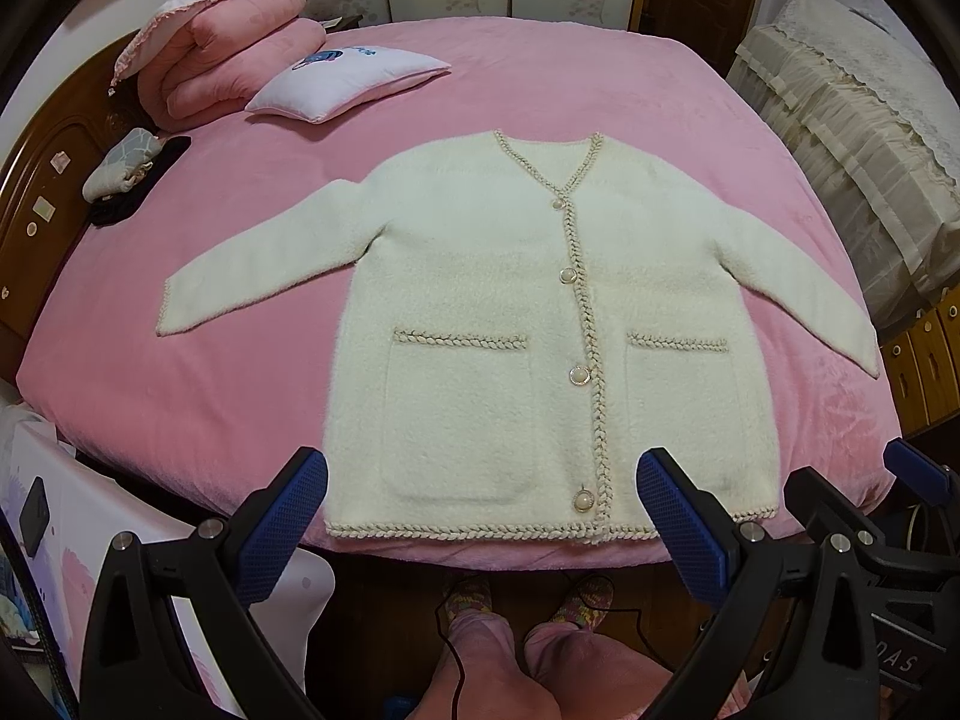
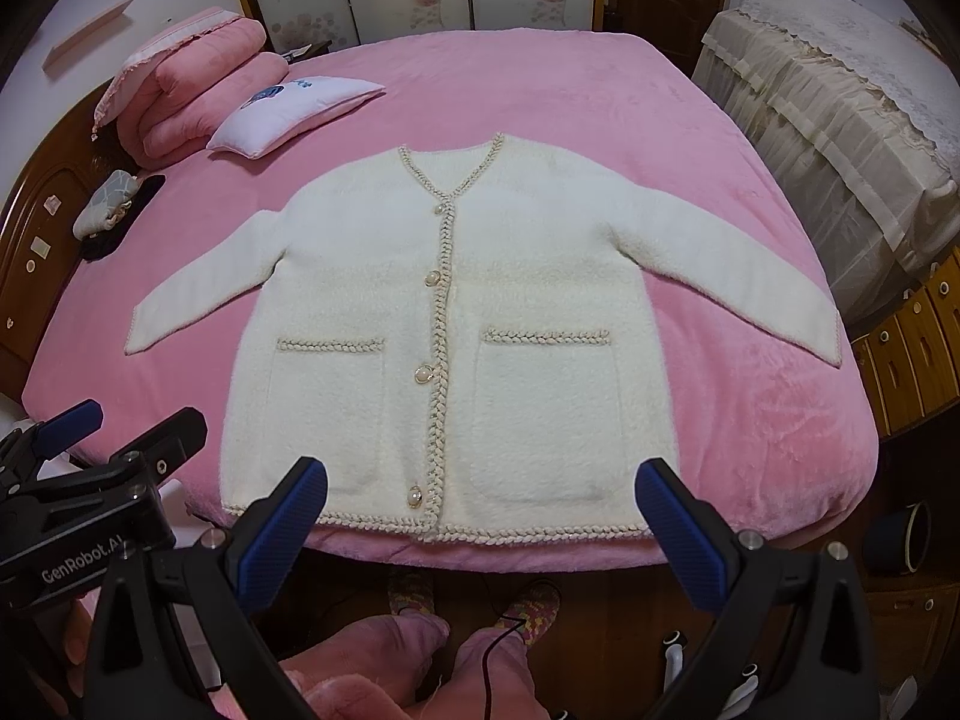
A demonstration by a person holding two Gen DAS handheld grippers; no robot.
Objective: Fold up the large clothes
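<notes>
A: Garment?
B: Cream cardigan [image 1: 540, 324], fuzzy knit, flat and face up on the pink bed cover [image 1: 540, 84]. Buttoned down the front, braided trim along placket, hem and both pockets. Sleeves spread out to either side, hem at the near edge of the bed.

A: Left gripper?
B: Left gripper [image 1: 480, 516] hovers above the hem, fingers wide apart, blue pads facing each other, nothing between them. Not touching the cloth.

A: Right one?
B: Right gripper [image 2: 480, 516] same story, jaws spread, empty, held over the hem near the right pocket. In the left view it shows at the frame's right edge, just beside the left gripper.

A: Background?
B: Folded pink quilt [image 1: 228, 48] and a small printed pillow [image 1: 348, 81] at the far left of the bed, well apart from the cardigan. A grey pouch [image 1: 123, 162] near the wooden headboard [image 1: 48, 180]. Lace-covered furniture [image 1: 852, 138] to the right. A person's feet in patterned slippers [image 1: 468, 594] on the floor below the bed edge.
</notes>
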